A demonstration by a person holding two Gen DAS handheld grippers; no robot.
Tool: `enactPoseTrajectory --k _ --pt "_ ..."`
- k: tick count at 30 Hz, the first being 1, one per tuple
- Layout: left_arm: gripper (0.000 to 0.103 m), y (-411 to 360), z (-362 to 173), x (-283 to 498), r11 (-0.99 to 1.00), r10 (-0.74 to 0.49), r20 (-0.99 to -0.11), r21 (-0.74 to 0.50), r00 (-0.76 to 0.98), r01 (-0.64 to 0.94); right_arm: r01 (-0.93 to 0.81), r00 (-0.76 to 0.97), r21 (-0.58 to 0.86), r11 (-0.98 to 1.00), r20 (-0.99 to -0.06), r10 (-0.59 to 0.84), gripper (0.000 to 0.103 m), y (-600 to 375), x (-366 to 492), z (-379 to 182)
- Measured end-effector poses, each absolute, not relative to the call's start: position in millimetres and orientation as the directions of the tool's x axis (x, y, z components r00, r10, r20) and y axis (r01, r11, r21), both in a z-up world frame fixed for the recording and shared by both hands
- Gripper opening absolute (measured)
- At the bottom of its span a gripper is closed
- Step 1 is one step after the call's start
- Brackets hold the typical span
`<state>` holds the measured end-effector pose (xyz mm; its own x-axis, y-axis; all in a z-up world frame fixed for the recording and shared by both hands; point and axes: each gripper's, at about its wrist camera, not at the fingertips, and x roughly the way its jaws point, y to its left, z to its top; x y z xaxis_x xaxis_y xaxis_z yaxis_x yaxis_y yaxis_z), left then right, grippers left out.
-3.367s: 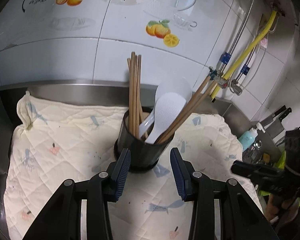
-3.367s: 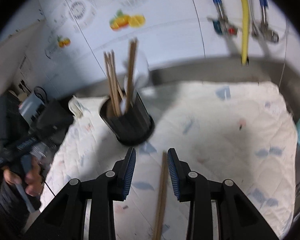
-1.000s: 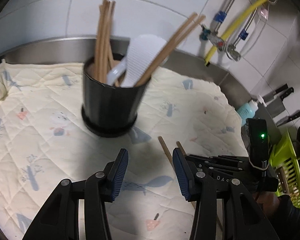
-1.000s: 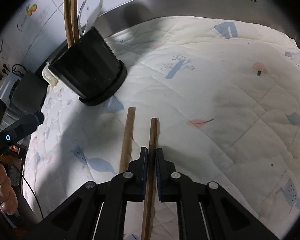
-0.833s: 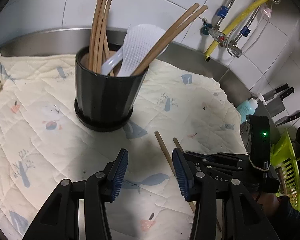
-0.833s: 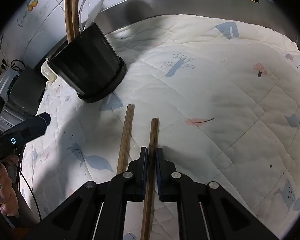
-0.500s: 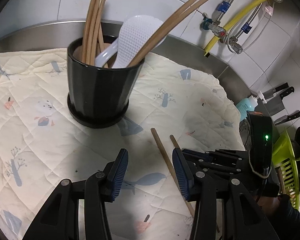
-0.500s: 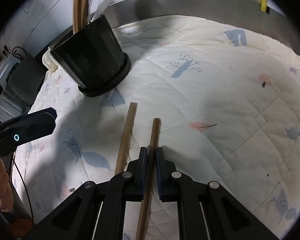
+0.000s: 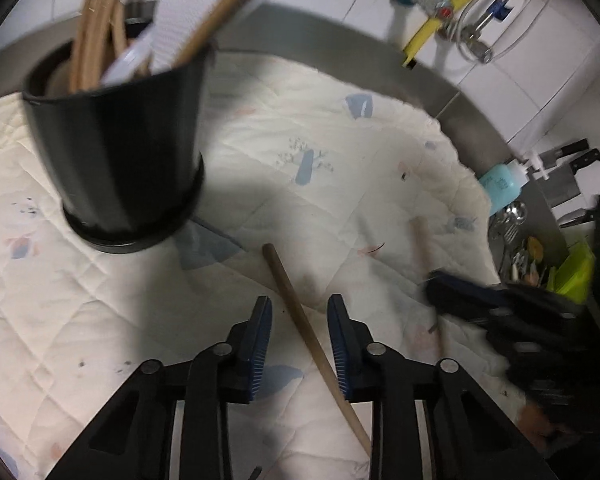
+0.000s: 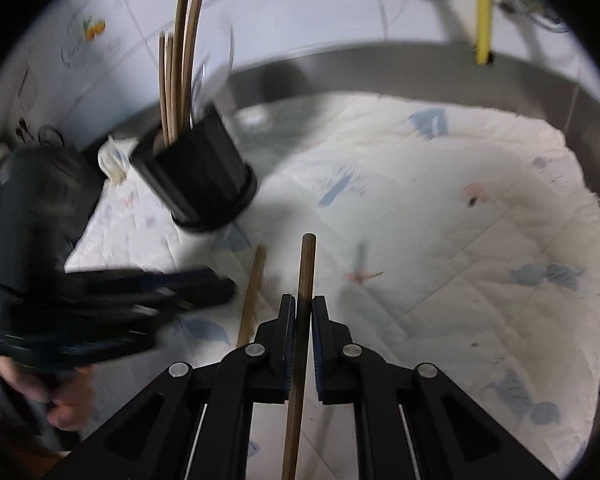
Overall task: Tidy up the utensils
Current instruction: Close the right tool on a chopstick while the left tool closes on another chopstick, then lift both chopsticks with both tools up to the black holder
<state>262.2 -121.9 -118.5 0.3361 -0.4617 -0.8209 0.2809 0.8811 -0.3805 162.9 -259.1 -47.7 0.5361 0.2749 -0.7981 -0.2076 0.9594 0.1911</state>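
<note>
Honestly there's nothing readable here. The light blue plastic bottle [image 9: 500, 192] by the knives has some marking on it, but it's way too small and blurry to make out. The white wall tiles [image 10: 88, 28] only carry fruit pictures and faint smeared outlines, no letters.

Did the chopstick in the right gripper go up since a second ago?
Yes. The held chopstick, clamped in the right gripper, has lifted off the quilted mat; the other chopstick stayed lying there.
</note>
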Motion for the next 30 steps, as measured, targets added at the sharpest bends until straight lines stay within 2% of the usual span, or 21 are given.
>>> enactPoseTrajectory --k 11,14,18,22,30 --pt "0.022 -148 -138 276 0.921 -0.366 -0.882 -0.299 0.296 0.25 -0.171 0.639 0.205 0.964 -0.721 0.267 0.01 -279 148 -7" --pt "0.016 -153 -138 279 0.933 -0.333 -0.893 -0.264 0.302 0.246 -0.166 0.648 0.205 0.965 -0.715 0.263 0.01 -281 146 -4" --pt "0.012 -157 -137 277 0.936 -0.311 -0.894 -0.231 0.323 0.265 -0.168 0.656 0.205 0.964 -0.707 0.265 0.01 -280 143 -1" --pt "0.007 -151 -135 273 0.929 -0.338 -0.876 -0.253 0.343 0.27 -0.171 0.664 0.201 0.965 -0.7 0.264 0.01 -277 138 4" --pt "0.007 -119 -100 251 0.901 -0.425 -0.793 -0.328 0.436 0.283 -0.189 0.688 0.197 0.962 -0.672 0.272 0.01 -270 134 19"
